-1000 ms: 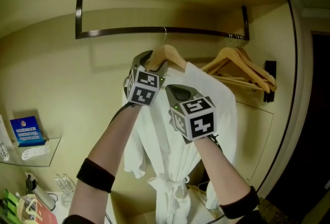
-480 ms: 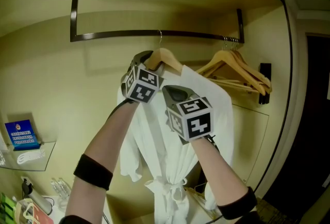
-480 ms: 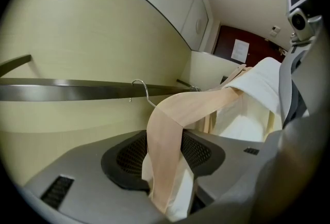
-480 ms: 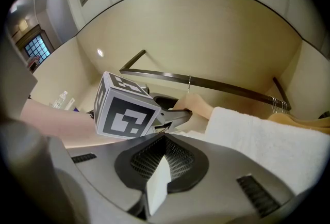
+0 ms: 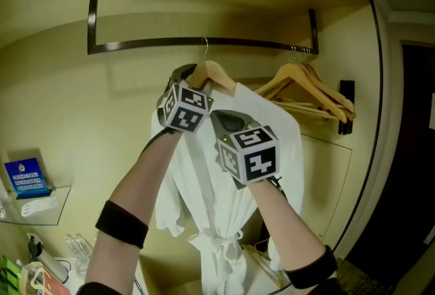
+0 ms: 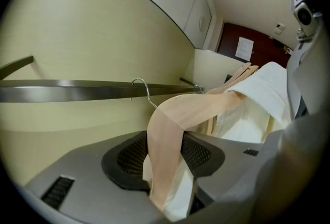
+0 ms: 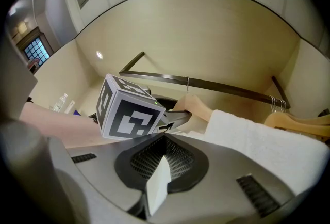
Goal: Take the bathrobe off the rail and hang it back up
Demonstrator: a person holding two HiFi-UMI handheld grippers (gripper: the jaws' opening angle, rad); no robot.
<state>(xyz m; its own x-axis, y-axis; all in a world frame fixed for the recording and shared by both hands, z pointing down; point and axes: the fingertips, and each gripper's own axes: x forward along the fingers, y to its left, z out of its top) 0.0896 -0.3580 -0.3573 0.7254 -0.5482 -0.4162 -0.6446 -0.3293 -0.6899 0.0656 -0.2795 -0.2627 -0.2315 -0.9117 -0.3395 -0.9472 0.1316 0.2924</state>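
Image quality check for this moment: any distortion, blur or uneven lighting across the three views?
Head view: dim yellow light; the rail bows from lens distortion and throws a soft shadow on the wall. Left gripper view: strong fisheye, dark corners, the wooden hanger near the lens slightly soft. Right gripper view: same dark corners; the bathrobe bright but still textured.
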